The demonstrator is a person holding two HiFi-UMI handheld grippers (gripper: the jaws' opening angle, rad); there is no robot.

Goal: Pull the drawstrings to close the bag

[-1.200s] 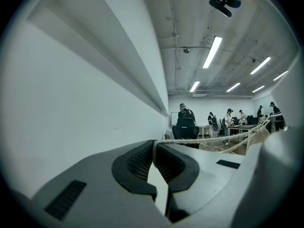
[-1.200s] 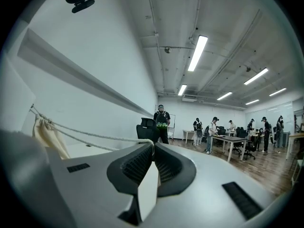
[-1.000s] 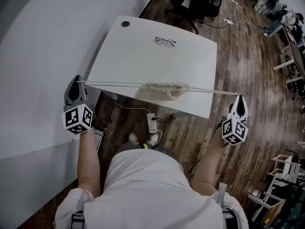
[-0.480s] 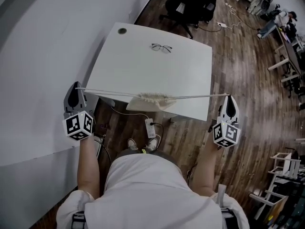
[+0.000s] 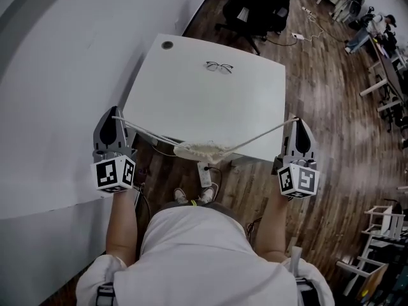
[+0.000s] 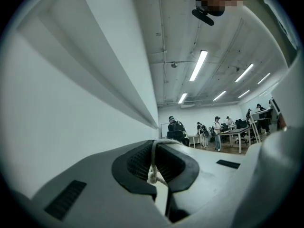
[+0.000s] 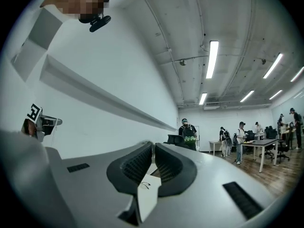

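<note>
A small pale fabric bag (image 5: 201, 150), its mouth gathered tight, hangs at the front edge of the white table (image 5: 191, 94). Two light drawstrings run out from it in a shallow V. The left drawstring (image 5: 143, 131) ends in my left gripper (image 5: 115, 111), shut on it off the table's left front corner. In the left gripper view the cord (image 6: 153, 161) sits pinched between the ribbed pads. The right drawstring (image 5: 261, 134) leads to my right gripper (image 5: 296, 120), shut on its end beside the table's right front corner. The right gripper view shows closed pads (image 7: 137, 164).
A pair of glasses (image 5: 218, 67) lies near the table's far side, with a round cable hole (image 5: 167, 44) at the far left corner. A white wall runs along the left. A black office chair (image 5: 255, 5) stands behind the table. A power strip (image 5: 204, 173) lies on the wood floor.
Both grippers have come inward and nearer to the person. The drawstrings, first a straight taut line, now form a V, and the bag has slid to the table's front edge.
</note>
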